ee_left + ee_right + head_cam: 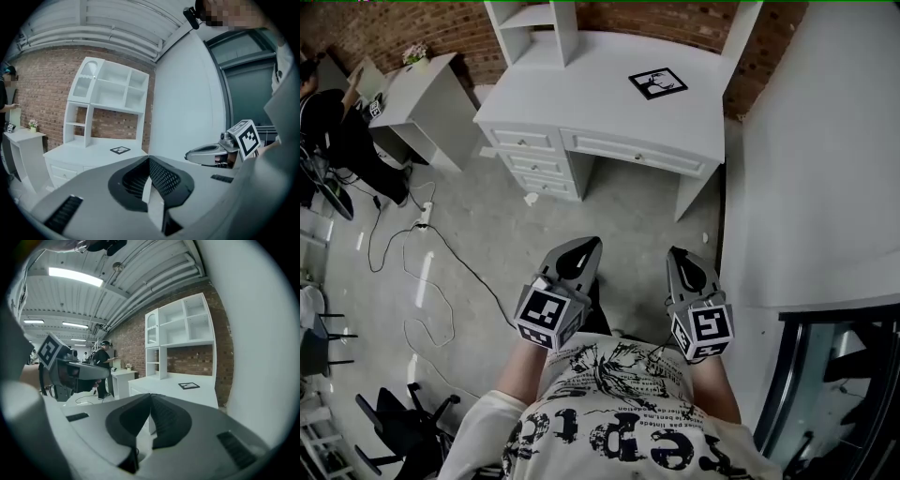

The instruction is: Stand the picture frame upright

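Head view showed my left claw [586,246] and right claw [679,255] shut, empty, since the flat black-rimmed picture frame [657,82], upper middle, lay well apart.

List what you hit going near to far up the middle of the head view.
printed shirt → left gripper and right gripper, side by side, both shut → grey floor → white desk → picture frame lying flat on it → shelf unit → brick wall
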{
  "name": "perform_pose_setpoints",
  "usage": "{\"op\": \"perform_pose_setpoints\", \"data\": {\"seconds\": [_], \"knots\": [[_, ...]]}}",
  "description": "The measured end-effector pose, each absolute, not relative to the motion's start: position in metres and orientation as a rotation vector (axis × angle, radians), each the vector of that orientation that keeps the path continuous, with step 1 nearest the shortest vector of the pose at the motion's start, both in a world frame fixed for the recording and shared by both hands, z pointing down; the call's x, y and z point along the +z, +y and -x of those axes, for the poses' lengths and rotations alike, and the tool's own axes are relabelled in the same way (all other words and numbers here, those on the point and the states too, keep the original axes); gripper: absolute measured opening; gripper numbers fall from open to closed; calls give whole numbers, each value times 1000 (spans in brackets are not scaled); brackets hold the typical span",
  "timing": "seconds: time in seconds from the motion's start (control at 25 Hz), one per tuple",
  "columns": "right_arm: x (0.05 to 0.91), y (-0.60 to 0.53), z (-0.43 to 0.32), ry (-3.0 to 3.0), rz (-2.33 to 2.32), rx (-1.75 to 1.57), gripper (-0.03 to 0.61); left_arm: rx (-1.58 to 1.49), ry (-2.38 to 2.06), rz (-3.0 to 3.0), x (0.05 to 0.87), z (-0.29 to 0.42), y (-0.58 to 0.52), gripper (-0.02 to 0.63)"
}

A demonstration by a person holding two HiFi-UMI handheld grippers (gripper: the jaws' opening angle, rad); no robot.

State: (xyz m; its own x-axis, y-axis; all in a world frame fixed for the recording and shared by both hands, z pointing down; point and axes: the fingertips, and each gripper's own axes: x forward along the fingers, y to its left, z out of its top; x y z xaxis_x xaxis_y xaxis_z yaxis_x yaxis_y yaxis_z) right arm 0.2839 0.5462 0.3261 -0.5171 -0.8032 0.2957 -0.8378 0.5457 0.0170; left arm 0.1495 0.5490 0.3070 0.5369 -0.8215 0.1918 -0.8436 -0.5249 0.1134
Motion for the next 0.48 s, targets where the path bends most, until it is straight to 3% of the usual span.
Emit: {"op": "perform_pose_setpoints", "data": {"seconds": [0.48], "knots": [[333, 399, -241, -2442, -1447, 209, 8, 157, -1336, -2592, 316, -98, 393, 6]]}}
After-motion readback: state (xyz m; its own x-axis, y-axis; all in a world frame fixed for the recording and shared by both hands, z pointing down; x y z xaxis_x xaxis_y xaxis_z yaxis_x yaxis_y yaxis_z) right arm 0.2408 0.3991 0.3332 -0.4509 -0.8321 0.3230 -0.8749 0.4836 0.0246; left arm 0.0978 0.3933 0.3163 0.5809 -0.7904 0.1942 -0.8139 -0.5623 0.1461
